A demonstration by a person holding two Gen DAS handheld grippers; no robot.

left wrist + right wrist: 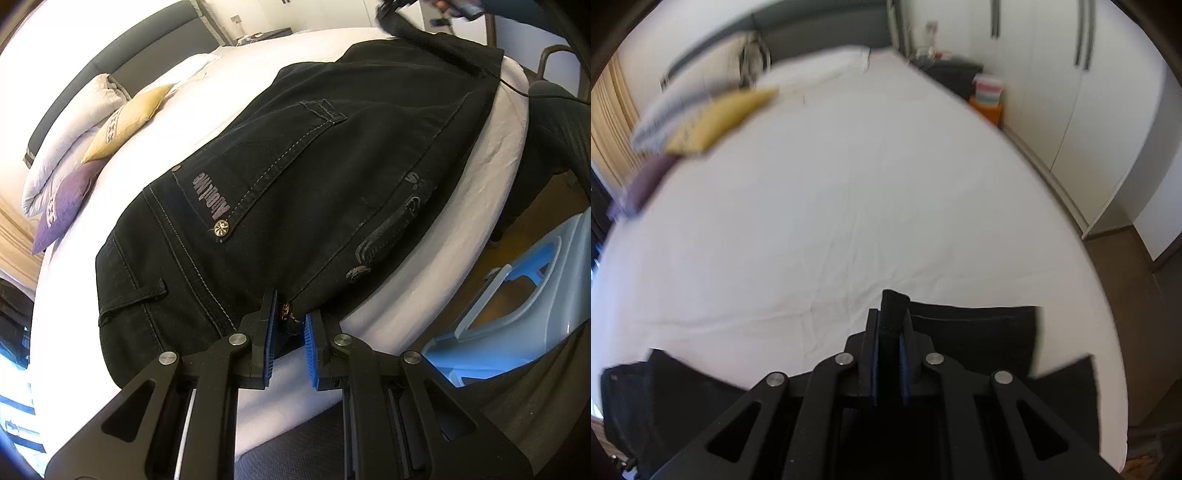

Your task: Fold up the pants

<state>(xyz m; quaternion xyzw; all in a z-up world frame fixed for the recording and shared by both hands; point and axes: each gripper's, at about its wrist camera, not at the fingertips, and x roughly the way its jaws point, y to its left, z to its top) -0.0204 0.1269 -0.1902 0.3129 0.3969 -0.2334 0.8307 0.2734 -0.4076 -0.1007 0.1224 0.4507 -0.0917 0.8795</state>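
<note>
Black jeans (314,177) lie spread on the white bed (177,110), waistband toward me, a back pocket with pale lettering facing up. My left gripper (290,325) has its blue pads slightly apart around the waistband edge by a copper rivet. In the right wrist view my right gripper (889,332) is shut on a bunched fold of the black pants (979,332), held above the bed (849,203). The right gripper also shows far off in the left wrist view (391,14), lifting the leg end.
Yellow (129,118) and purple (66,199) cushions and white pillows lie at the head of the bed. A light blue plastic stool (517,295) stands by the bed's near side. White wardrobes (1071,92) and a nightstand (953,70) line the far side.
</note>
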